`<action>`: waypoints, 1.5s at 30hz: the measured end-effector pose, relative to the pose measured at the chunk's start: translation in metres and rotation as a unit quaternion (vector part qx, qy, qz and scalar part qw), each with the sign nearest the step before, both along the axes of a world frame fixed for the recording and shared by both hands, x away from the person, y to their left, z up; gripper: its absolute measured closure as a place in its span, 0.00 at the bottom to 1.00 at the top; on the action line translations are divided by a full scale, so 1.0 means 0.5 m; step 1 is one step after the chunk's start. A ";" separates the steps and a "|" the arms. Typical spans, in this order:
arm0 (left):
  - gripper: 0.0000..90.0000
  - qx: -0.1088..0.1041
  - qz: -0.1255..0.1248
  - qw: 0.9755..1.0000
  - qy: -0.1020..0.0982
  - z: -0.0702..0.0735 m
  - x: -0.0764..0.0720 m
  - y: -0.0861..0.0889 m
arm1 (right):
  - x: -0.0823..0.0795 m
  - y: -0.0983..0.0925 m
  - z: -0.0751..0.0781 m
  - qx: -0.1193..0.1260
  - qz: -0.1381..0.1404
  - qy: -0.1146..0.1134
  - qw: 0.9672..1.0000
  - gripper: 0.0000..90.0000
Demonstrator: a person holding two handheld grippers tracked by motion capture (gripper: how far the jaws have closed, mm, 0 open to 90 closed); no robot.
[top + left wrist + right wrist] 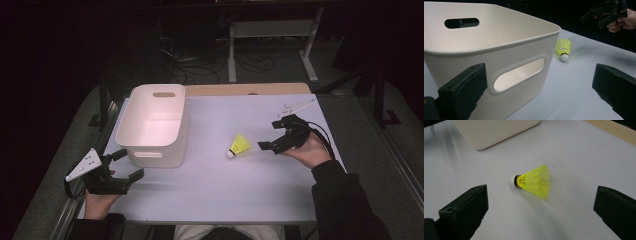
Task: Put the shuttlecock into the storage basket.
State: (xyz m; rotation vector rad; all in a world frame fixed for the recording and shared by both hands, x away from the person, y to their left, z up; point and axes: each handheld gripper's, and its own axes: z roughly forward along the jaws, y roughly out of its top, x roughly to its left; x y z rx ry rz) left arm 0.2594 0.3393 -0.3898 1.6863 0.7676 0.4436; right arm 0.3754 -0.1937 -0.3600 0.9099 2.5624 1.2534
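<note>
A yellow shuttlecock (239,146) with a white cork lies on its side on the white table, right of a white plastic bin (154,125). My right gripper (271,135) is open just right of the shuttlecock, slightly above the table. In the right gripper view the shuttlecock (534,181) lies ahead between the wide-apart jaws, untouched. My left gripper (125,164) is open at the table's front left, beside the bin's near wall. In the left gripper view the bin (499,50) looms close, the shuttlecock (563,48) sits beyond its corner, and the right gripper (602,15) hovers at the top right.
The bin looks empty and has handle slots in its end walls. A wooden strip (247,89) runs along the table's far edge. Desk legs and cables (235,55) stand on the dark floor beyond. Bare tabletop (225,190) stretches in front of the shuttlecock.
</note>
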 end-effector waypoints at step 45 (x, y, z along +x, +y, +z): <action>0.00 0.000 0.000 1.000 -0.001 0.000 0.000 0.000 | 0.046 0.033 -0.059 -0.012 0.064 0.060 0.996 0.87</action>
